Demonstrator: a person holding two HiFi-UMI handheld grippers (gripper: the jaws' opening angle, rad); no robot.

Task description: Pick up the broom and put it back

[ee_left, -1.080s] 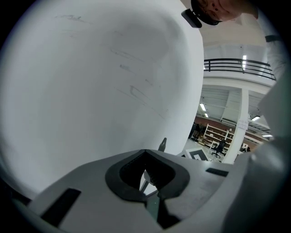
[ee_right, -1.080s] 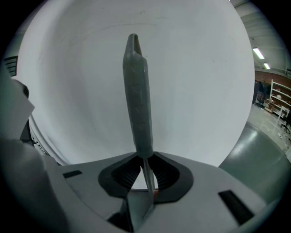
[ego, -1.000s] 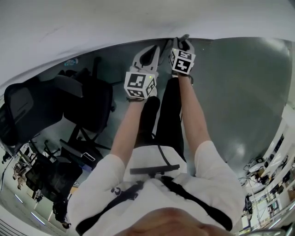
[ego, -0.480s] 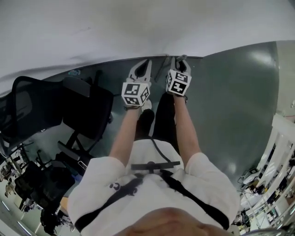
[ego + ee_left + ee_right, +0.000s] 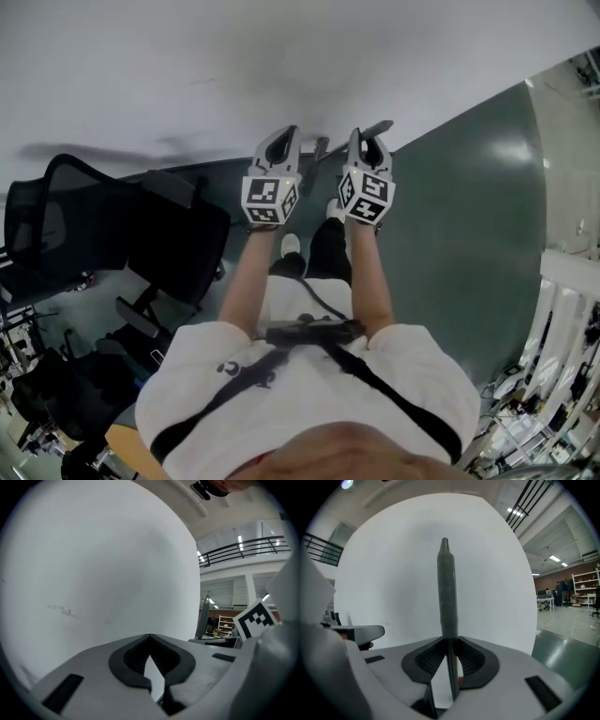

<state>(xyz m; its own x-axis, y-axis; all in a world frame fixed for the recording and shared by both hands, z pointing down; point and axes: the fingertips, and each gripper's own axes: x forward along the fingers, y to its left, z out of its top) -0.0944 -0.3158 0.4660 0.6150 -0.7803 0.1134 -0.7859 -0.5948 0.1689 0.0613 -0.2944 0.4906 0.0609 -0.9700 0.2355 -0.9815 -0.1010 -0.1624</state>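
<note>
The person's forearms [image 5: 246, 277] reached forward side by side. At their ends, the left gripper [image 5: 150, 638] had its jaws closed tip to tip with nothing between them. It hung just beside the other gripper and carried no load. The right gripper [image 5: 449, 641] was clamped on the broom [image 5: 446, 588]. The grey-green handle ran up between the ribbed pads and stood upright, with its tapered tip well above the jaws. The brush end showed in no view. Beyond the grippers lay the dark green floor [image 5: 459, 216], with an office chair [image 5: 178, 234] off to the left. The white wall [image 5: 281, 56] was close ahead.

The step in hand was judged to be carrying the broom to its resting place at the wall. Good execution called for the following:

1. The clamp had to stay firm, because a thin round handle held at a single point could swing or slide through the pads.
2. The handle was best kept near vertical, so that the unseen brush end cleared the floor and the chair.
3. The idle left gripper was available to steady the handle if it swayed.
4. The jaws were to open only once the brush end bore on the floor and the handle leaned against the wall.
</note>
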